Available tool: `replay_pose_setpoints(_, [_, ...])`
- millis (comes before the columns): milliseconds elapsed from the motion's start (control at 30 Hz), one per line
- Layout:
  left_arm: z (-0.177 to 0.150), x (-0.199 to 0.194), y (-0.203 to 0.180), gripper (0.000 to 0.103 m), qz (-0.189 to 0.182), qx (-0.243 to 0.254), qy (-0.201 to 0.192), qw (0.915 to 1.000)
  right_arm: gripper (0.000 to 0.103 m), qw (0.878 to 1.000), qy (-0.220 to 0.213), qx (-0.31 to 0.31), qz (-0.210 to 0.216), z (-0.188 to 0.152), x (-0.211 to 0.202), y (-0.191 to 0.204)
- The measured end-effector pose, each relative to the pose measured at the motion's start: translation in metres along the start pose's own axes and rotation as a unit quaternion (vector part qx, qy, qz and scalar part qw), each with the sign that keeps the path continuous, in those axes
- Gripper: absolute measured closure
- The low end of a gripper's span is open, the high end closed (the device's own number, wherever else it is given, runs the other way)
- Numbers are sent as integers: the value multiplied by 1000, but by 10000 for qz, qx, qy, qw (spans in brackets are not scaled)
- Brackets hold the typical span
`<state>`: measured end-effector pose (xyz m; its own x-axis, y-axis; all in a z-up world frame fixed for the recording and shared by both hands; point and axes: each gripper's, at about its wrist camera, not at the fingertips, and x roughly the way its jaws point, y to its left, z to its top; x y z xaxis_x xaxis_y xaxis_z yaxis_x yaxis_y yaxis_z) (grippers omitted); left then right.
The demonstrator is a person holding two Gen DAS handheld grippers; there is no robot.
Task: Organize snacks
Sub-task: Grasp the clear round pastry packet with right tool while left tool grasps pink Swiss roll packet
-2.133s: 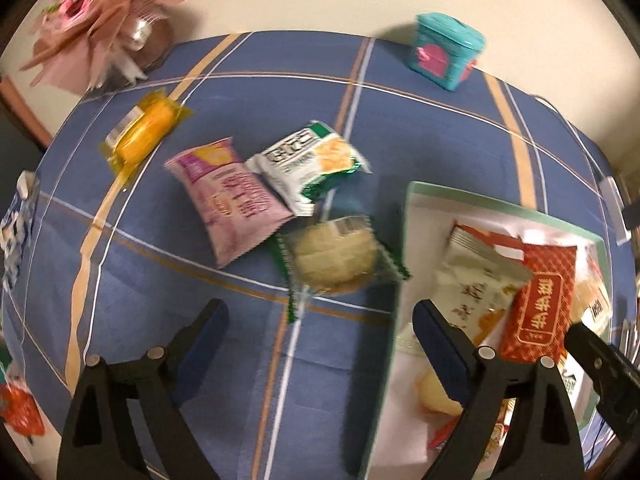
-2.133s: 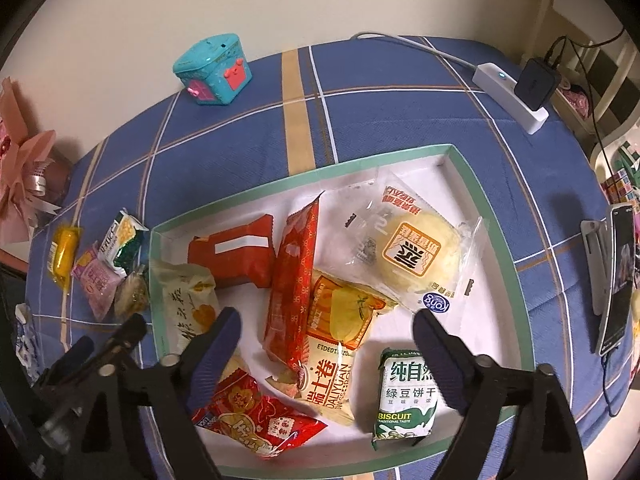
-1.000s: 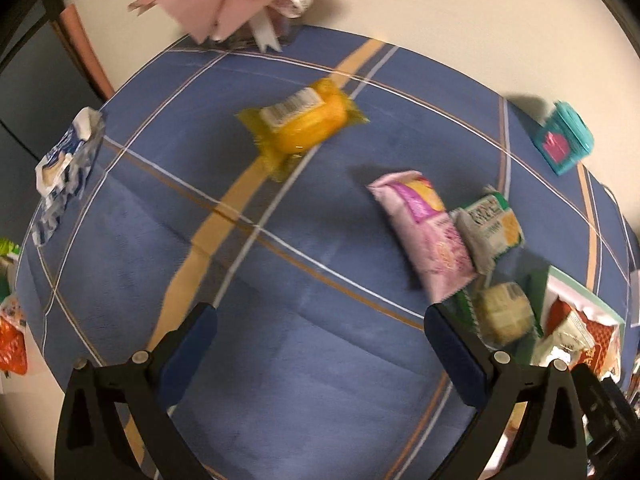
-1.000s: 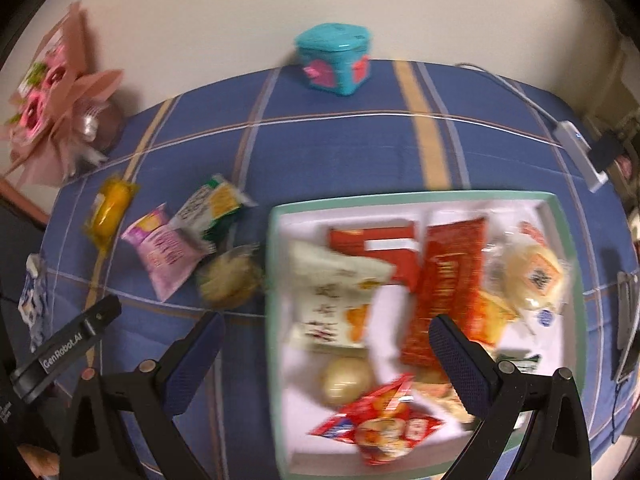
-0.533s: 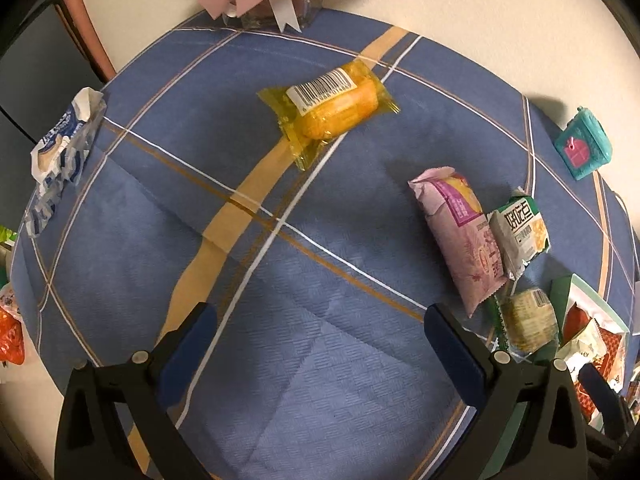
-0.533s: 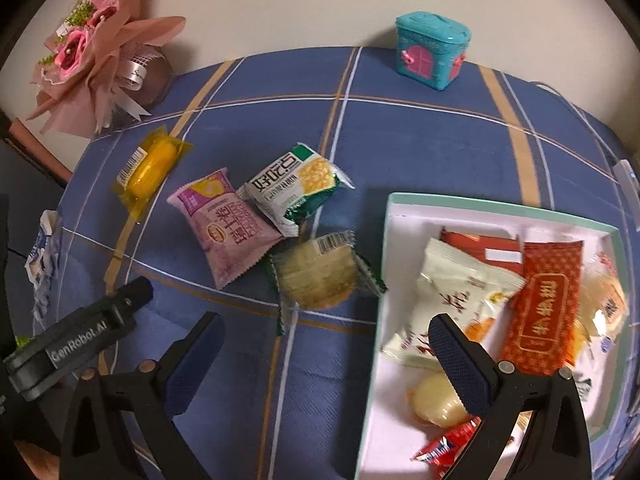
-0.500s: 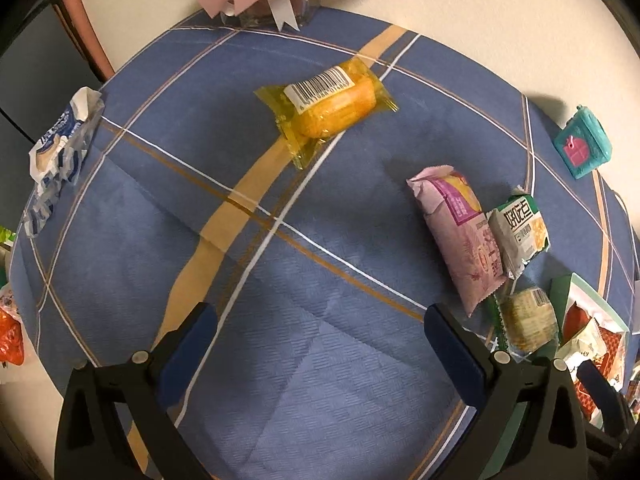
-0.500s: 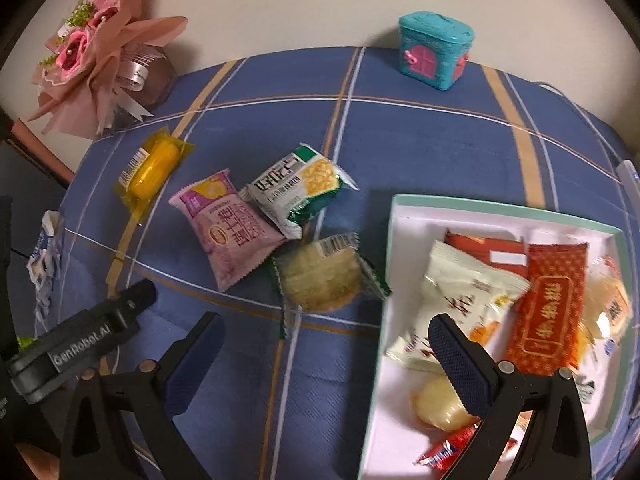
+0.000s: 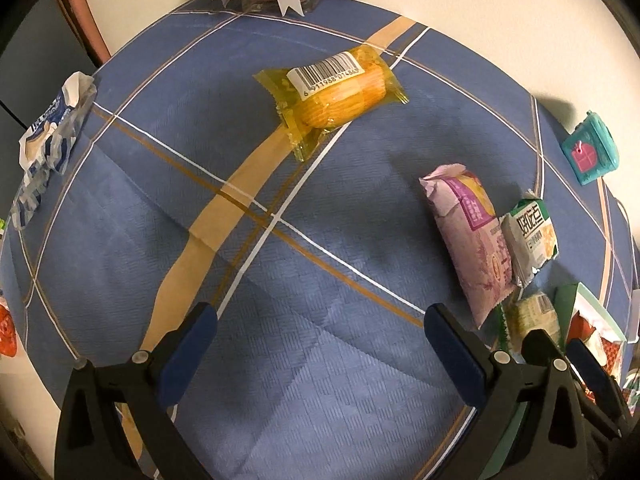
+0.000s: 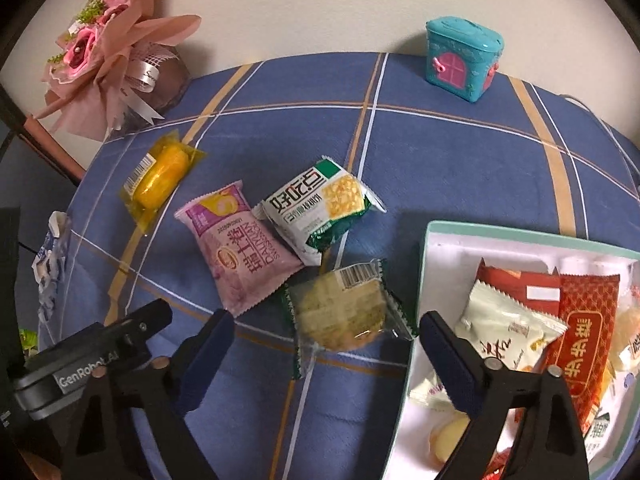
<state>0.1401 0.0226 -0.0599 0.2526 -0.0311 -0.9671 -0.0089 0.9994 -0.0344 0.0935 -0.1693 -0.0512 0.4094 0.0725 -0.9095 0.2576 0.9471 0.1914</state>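
While the right gripper (image 10: 326,354) is closing its empty jaws around the clear-wrapped round pale cake (image 10: 340,314), it is needing a lower, centred approach; the left gripper (image 9: 320,344) is waiting with jaws apart.

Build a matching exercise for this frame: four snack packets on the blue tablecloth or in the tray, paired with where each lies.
1. yellow clear-wrapped cake
2. pink foil pouch
3. clear-wrapped round green-edged pastry
4. red rectangular packet

A. inside the green-rimmed white tray
B. nearest the pink bouquet
C. just outside the tray's left rim
D. touching the green-and-white cracker packet

Pairs: 1-B, 2-D, 3-C, 4-A
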Motion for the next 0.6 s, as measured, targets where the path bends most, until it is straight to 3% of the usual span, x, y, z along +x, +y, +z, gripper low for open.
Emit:
replay_pose_setpoints(267, [2, 6, 19, 0, -7, -98, 29, 9999, 22, 9999, 41, -81, 52, 3, 14, 6])
replay_pose_setpoints(600, [4, 14, 25, 0, -59, -172, 67, 9998, 23, 9996, 118, -236, -82, 1, 24, 11])
